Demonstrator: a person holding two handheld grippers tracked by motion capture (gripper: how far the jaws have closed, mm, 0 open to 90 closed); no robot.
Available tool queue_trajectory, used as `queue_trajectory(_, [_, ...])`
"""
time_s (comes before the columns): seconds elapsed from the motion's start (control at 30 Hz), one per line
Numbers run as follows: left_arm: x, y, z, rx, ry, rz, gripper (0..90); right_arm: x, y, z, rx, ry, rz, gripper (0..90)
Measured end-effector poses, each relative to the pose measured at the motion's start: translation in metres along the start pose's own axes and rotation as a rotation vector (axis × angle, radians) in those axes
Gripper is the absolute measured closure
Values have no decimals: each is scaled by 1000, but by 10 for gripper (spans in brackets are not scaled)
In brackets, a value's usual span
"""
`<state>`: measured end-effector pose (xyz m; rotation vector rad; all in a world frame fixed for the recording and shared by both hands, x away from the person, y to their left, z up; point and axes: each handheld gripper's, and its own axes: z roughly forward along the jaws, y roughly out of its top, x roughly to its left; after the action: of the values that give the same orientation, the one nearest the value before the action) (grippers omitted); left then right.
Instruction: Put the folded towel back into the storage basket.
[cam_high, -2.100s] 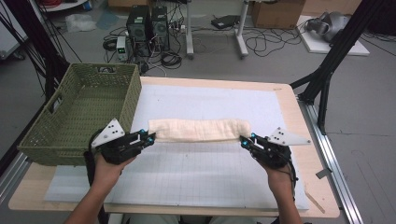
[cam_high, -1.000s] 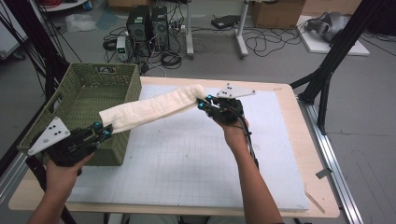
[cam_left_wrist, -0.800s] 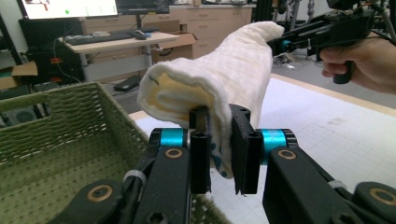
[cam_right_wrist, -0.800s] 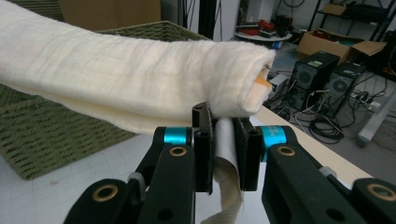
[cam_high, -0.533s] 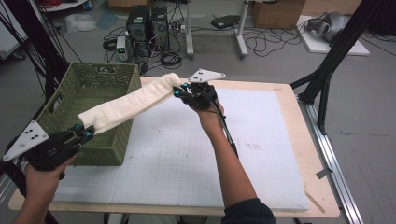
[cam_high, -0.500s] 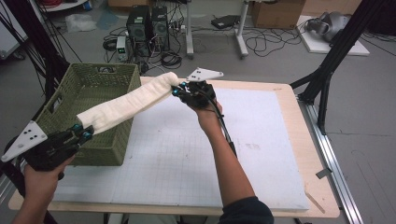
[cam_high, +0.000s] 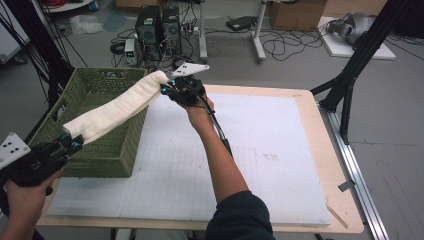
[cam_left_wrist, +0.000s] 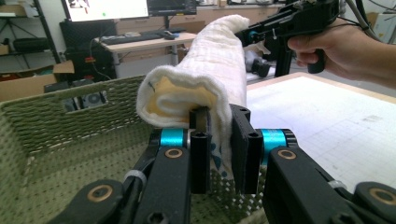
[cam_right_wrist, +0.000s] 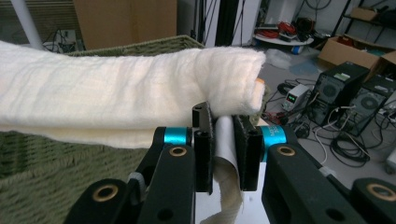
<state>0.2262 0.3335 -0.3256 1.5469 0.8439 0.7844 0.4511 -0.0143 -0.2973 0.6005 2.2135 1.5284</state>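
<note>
Because the towel (cam_high: 117, 106) is soft and sags, it is held pinched at each end by left gripper (cam_high: 70, 146) and right gripper (cam_high: 167, 89).

A pale wooden bench (cam_high: 320, 150) stands on the grey floor. A white gridded mat (cam_high: 240, 165) covers most of its top, and a green woven basket (cam_high: 107, 150) sits at its left end.

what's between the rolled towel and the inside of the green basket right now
Nothing visible. The rolled towel hangs in the air over the open green basket, held at one end by the left gripper and at the other by the right gripper. The part of the basket's inside in view looks bare.
</note>
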Motion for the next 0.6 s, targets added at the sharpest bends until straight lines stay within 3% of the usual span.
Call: queue_trajectory(0.6, [18,-8,-16,4,68,3,790,14,26,64,19,34,-10,809])
